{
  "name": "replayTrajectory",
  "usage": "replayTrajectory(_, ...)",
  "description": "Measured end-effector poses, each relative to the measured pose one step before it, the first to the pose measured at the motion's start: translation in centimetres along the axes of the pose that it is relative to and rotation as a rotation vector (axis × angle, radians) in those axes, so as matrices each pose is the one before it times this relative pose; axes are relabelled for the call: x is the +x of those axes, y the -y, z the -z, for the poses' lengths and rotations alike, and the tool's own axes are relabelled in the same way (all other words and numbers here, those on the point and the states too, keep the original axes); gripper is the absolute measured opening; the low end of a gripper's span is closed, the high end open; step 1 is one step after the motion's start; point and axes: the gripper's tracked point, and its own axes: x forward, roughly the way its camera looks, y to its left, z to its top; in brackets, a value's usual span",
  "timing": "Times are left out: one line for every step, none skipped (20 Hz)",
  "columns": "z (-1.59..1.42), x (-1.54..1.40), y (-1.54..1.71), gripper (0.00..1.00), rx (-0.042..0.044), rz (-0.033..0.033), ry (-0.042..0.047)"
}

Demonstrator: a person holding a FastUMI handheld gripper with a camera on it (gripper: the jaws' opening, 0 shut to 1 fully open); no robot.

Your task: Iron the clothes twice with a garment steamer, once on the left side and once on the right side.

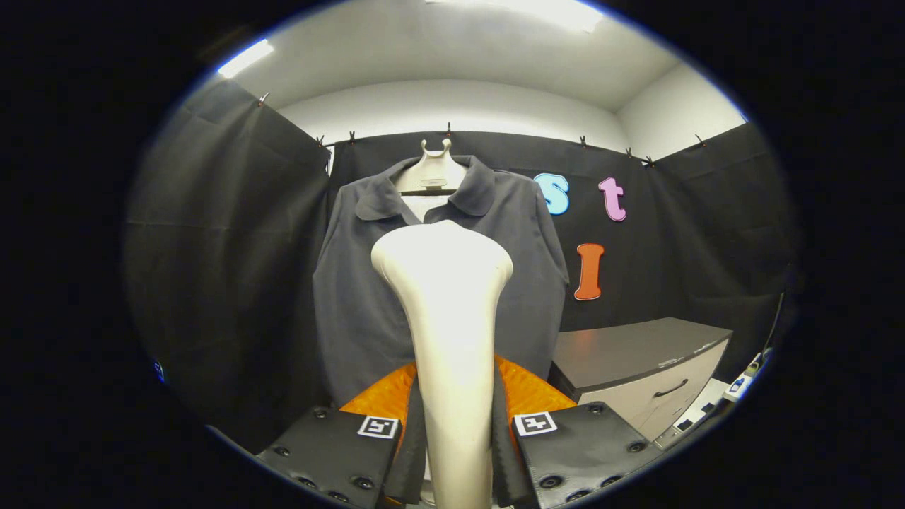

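My claw [458, 452] was closed on the cream handle of the garment steamer [450, 332]. Both fingers [332, 452] pressed on the handle, one from the left and one from the right, so the opening was only as wide as the handle itself. The steamer stood upright between them, and its wide rounded head rose ahead of me, in front of the chest of the shirt.

The dark grey polo shirt [353, 297] hung far ahead on a pale hanger [433, 173], against the black cloth wall. Its collar lay open around the hanger. I could not tell if the steamer head touched the cloth or stayed just apart from it.

To the right of the shirt stood a low cabinet [636, 367] with a dark top and a drawer handle.
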Motion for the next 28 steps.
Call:
replayTrajectory(-0.079,-0.244,0.484,0.46,0.00103,0.01195,0.00231)
replayTrajectory(0.204,-0.306,0.340,0.46,0.00072,0.01303,0.00340)
replayTrajectory(0.379,-0.054,0.121,0.45,0.00120,0.01161,0.00521)
replayTrajectory(-0.055,-0.104,0.362,0.45,0.00241,0.01027,0.00313)
replayTrajectory(-0.138,0.063,0.324,0.45,0.00320,0.00926,0.00369)
replayTrajectory(-0.072,-0.015,0.300,0.45,0.00209,0.00671,0.00296)
replayTrajectory(-0.036,-0.118,0.269,0.45,0.00145,0.00685,0.00091)
replayTrajectory(-0.071,-0.067,0.290,0.45,0.00070,0.00436,0.00159)
replayTrajectory(-0.075,-0.122,0.153,0.45,0.00030,0.00390,0.00325)
replayTrajectory(-0.078,-0.020,0.165,0.45,0.00005,0.00453,0.00191)
replayTrajectory(-0.053,-0.124,0.172,0.45,-0.00013,0.00410,0.00103)
replayTrajectory(0.018,-0.084,0.145,0.46,-0.00012,0.00327,0.00124)
replayTrajectory(-0.014,-0.040,0.042,0.46,0.00014,0.00131,0.00003)
replayTrajectory(0.042,-0.001,-0.066,0.46,0.00010,-0.00051,-0.00017)
replayTrajectory(-0.003,-0.021,0.065,0.46,-0.00097,-0.00085,-0.00083)
replayTrajectory(0.104,0.066,-0.034,0.46,-0.00069,-0.00027,-0.00076)
replayTrajectory(0.036,0.000,-0.062,0.46,-0.00066,-0.00156,-0.00177)
replayTrajectory(0.077,-0.054,-0.017,0.46,-0.00051,-0.00229,-0.00212)
replayTrajectory(0.111,0.115,-0.143,0.46,-0.00079,-0.00215,-0.00321)
replayTrajectory(0.156,0.035,-0.144,0.46,-0.00105,-0.00207,-0.00361)
replayTrajectory(0.085,0.099,-0.040,0.46,-0.00103,-0.00248,-0.00334)
replayTrajectory(0.117,0.181,-0.122,0.46,-0.00048,-0.00190,-0.00201)
replayTrajectory(0.004,0.026,-0.062,0.46,-0.00070,-0.00079,-0.00202)
replayTrajectory(0.083,0.031,-0.093,0.46,-0.00037,-0.00140,-0.00141)
replayTrajectory(0.040,0.172,-0.070,0.46,-0.00037,-0.00187,-0.00131)
replayTrajectory(0.017,0.163,-0.124,0.46,-0.00044,-0.00261,-0.00030)
replayTrajectory(0.043,-0.061,-0.102,0.45,-0.00095,-0.00188,-0.00041)
replayTrajectory(0.023,0.130,-0.033,0.46,-0.00140,-0.00179,-0.00070)
